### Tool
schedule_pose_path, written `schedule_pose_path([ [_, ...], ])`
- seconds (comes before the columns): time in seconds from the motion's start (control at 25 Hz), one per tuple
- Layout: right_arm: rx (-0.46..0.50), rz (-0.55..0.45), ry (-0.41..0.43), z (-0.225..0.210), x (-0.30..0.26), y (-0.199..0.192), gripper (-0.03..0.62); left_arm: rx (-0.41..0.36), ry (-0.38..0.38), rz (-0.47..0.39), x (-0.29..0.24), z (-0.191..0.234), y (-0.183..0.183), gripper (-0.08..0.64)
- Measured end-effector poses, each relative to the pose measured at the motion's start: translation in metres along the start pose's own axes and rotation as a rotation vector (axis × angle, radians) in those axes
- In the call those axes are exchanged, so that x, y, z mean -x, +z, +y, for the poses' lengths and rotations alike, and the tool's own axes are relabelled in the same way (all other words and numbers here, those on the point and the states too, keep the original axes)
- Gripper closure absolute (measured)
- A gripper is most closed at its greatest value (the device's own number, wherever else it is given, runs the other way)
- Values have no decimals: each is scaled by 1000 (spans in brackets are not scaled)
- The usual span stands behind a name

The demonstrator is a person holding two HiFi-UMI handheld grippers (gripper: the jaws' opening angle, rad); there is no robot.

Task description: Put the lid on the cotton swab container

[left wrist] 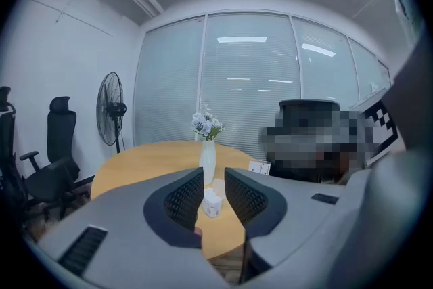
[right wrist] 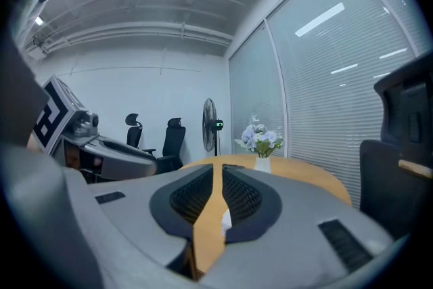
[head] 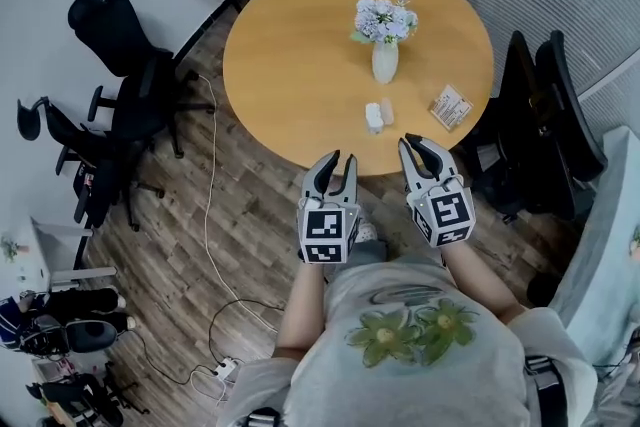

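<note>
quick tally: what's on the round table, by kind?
vase of flowers: 1
cotton swab container: 1
lid (small pale piece beside the container, probably its lid): 1
small printed box: 1
Total: 4

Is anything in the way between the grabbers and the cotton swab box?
Nothing visible: only open air and bare table lie between the left gripper, the right gripper and the cotton swab container. The vase stands behind it.
</note>
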State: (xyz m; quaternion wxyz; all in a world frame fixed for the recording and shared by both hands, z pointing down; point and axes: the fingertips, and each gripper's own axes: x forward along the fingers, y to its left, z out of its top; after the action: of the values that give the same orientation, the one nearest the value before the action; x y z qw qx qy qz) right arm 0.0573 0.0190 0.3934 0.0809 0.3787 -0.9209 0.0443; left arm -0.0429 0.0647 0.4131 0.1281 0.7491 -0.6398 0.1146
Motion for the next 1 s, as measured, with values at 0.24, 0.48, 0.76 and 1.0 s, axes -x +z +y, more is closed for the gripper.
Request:
schedule_pose_path([
  [0.24, -20, 24, -34, 4, -18, -7, 472, -46, -91, 23, -14, 16, -7, 372],
  [0.48, -54, 45, -56, 0, -23, -15, 472, -66, -172, 64, -27, 17, -22, 324],
  [0.76, -92, 63, -67, -14, -35, -26, 472, -112, -216, 111, -53, 18, -36, 259],
  [1.0, -128, 99, -67, -32, -59, -44, 472, -141, -274, 144, -86, 17, -42, 208],
])
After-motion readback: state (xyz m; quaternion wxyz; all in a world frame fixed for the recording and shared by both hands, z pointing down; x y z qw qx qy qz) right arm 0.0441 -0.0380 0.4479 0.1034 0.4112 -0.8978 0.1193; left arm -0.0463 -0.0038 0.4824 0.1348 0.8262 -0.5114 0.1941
